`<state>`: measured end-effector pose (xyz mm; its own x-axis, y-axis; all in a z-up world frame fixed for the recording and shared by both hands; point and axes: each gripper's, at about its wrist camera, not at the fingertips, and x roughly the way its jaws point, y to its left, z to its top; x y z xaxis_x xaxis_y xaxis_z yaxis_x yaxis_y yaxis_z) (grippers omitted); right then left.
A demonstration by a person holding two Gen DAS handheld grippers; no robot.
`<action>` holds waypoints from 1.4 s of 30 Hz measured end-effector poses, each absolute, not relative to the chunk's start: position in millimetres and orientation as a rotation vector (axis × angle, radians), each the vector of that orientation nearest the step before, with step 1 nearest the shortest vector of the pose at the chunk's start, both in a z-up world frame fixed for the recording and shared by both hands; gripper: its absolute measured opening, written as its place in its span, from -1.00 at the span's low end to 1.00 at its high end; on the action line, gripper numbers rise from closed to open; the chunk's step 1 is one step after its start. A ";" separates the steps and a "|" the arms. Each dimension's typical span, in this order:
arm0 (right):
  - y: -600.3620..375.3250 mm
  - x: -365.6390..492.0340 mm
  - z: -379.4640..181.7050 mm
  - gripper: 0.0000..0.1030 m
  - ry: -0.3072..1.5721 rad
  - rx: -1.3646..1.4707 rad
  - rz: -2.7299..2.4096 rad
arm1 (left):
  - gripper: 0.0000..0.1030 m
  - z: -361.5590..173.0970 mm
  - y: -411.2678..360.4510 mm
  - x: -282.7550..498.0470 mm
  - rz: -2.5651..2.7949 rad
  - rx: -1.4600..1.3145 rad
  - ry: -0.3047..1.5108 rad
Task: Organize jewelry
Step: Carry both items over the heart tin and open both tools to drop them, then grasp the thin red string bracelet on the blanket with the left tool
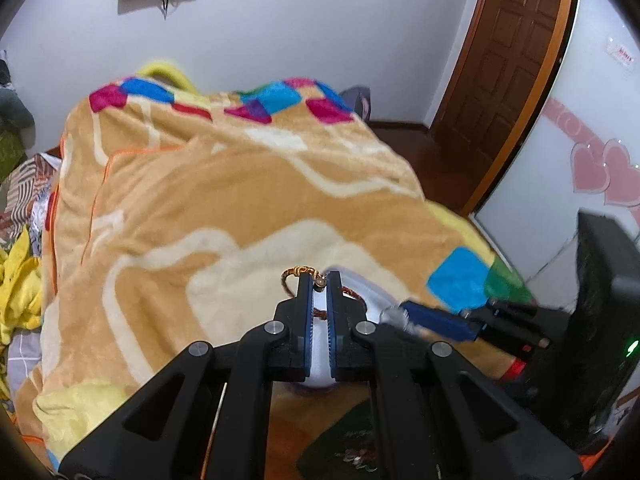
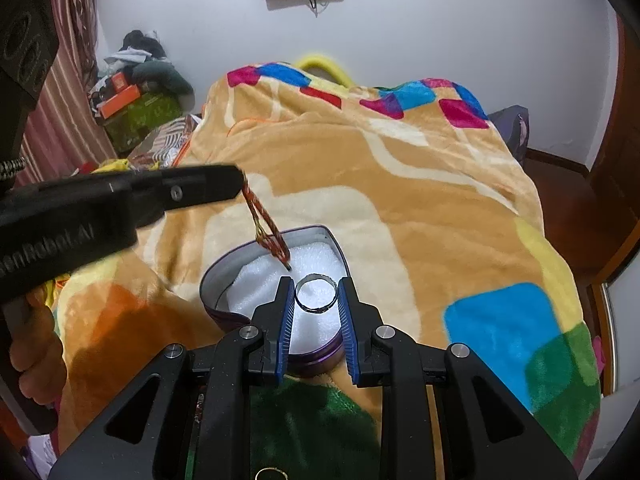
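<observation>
On a blanket-covered bed (image 2: pixel 400 200), the left gripper (image 1: pixel 319 280) is clamped on a red braided bracelet (image 2: pixel 268 228) dangling over a heart-shaped tin (image 2: pixel 216 280). The right gripper (image 2: pixel 316 294), jaws apart, brackets a silver ring (image 2: pixel 316 293) above the foam. Best lower the bracelet fully before letting go.

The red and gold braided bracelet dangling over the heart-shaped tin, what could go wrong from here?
1. The red and gold braided bracelet hangs from the left tool by one end only; it could slip out or swing and land on the orange blanket rather than in the purple heart-shaped tin.
2. It may drop onto the silver ring between the open right tool fingers and tangle.
</observation>
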<state>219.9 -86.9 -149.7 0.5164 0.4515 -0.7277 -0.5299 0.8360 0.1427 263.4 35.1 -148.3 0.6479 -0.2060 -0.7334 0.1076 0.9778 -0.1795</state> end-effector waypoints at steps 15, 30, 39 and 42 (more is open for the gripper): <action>-76.5 218.4 -154.1 -0.61 0.859 -0.169 0.609 | -0.90 -173.8 45.1 242.9 -0.182 -0.091 0.933; -80.8 221.4 -149.2 -0.52 0.872 -0.135 0.601 | -0.41 -163.3 59.8 265.9 -0.132 -0.087 0.934; -97.0 222.4 -138.4 -0.51 0.820 -0.105 0.540 | -0.41 -179.5 76.4 330.0 -0.154 -0.194 1.043; -106.6 226.7 -134.1 -0.51 0.799 -0.093 0.497 | -0.41 -187.8 73.3 342.9 -0.175 -0.216 1.068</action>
<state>226.7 -106.6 -134.1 0.5895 0.3920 -0.7063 -0.4606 0.8814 0.1047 342.9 73.3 -187.8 0.4715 -0.2456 -0.8470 0.0378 0.9652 -0.2588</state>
